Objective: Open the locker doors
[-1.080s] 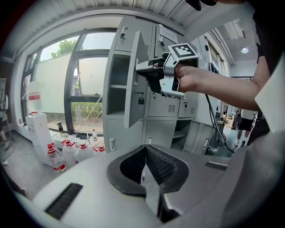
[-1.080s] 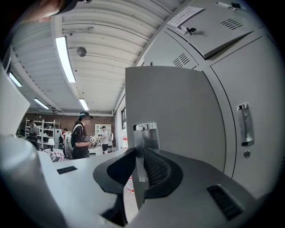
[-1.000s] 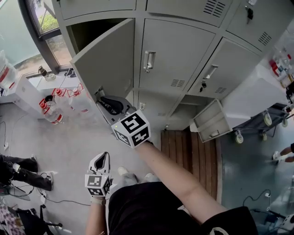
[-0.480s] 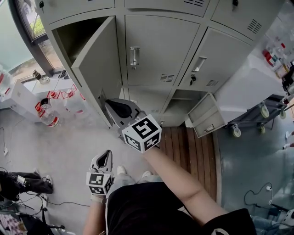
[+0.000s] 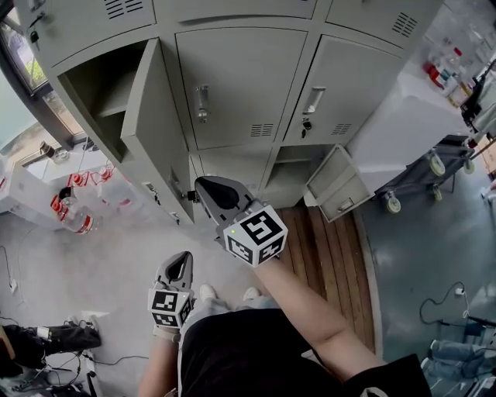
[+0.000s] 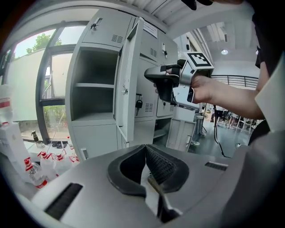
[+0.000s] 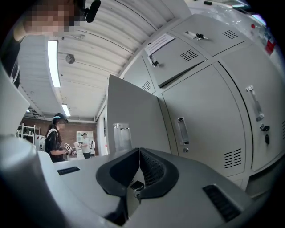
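Locker bank [image 5: 310, 19], grey steel. The upper-left locker door [image 5: 151, 132] stands swung wide open. The middle door [image 5: 232, 85] just right of it is closed, and so is the far door [image 5: 341, 81] beyond that.

Head view only: a small lower door [image 5: 335, 186], down and right of the open door, also hangs open. A wheeled cart [image 5: 434, 167] sits further right.

Left gripper view only: one shelf [image 6: 93, 85] inside the compartment behind the open door.

Right gripper view only: two people [image 7: 53, 142] far past the open door's free edge.

Right gripper [image 7: 139, 150]: close by the open door's lower corner, contact not judgeable. Jaws pressed together, nothing between them.

Left gripper [image 6: 144, 147]: below and well short of the open door. Jaws likewise together and empty.

Red-labelled bottles [image 5: 70, 209]: on the floor, left of the open door.
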The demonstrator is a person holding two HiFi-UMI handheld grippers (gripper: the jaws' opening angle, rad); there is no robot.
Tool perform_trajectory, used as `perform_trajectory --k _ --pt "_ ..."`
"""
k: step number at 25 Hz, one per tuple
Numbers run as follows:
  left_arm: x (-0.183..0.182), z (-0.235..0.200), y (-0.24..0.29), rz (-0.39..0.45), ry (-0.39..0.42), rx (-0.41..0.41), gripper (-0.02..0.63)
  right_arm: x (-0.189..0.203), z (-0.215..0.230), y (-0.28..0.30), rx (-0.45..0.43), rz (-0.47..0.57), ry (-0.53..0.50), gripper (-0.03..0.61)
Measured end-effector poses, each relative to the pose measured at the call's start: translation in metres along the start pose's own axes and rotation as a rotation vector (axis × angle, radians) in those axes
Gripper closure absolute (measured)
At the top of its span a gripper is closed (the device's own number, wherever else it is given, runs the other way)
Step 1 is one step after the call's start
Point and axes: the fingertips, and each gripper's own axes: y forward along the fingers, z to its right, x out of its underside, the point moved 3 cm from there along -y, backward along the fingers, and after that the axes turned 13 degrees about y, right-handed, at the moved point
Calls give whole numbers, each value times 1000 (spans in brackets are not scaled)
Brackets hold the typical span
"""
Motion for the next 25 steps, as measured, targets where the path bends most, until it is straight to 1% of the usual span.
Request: perform_trajectory --k 4,8,12,14,18,21,25 --pt "-13 5 13 28 34 65 595 -4 16 -17 68 11 2 551" --pt "-33 7 21 75 54 110 595 -7 26 -37 130 13 1 551" --pt "-60 10 24 133 73 153 595 -5 34 -65 202 -11 -4 551" --pt "-72 12 25 150 69 178 595 1 37 -81 244 -33 0 551" --pt "-97 13 24 211 66 220 595 14 35 -111 302 -63 17 551" --pt "-111 15 23 217 71 257 595 20 28 -131 333 -64 33 551" --pt "-126 17 23 233 96 295 595 23 18 -156 377 -60 34 551"
